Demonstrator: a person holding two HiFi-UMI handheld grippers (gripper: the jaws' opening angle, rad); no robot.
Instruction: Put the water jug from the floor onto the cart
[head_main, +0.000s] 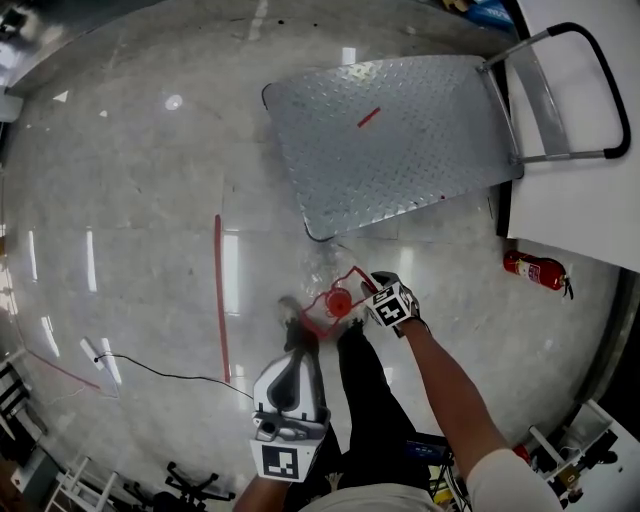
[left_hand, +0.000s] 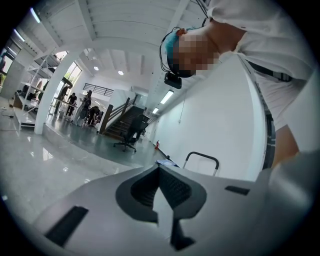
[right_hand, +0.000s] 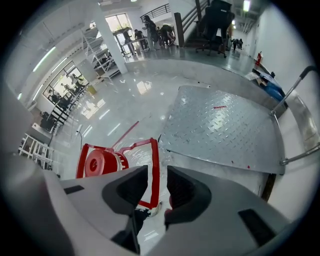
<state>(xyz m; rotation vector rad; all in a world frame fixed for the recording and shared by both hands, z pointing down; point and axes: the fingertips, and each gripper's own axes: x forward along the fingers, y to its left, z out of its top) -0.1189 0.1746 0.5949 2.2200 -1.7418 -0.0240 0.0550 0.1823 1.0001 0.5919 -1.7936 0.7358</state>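
The clear water jug (head_main: 328, 272) stands on the floor just in front of the cart (head_main: 400, 130), its red cap (head_main: 340, 300) and red carrying frame on top. My right gripper (head_main: 372, 300) points steeply down over it. In the right gripper view the jaws (right_hand: 157, 172) stand open with one red bar of the frame (right_hand: 155, 160) between them, not pressed; the cap (right_hand: 97, 162) lies to the left. My left gripper (head_main: 297, 345) is held nearly level, left of the jug, shut and empty (left_hand: 159, 167).
The cart's diamond-plate deck (right_hand: 225, 125) is bare, its push handle (head_main: 600, 90) at the far right. A red fire extinguisher (head_main: 535, 268) lies by the white wall. A red tape line (head_main: 220, 295) and black cable (head_main: 160, 372) cross the floor at left.
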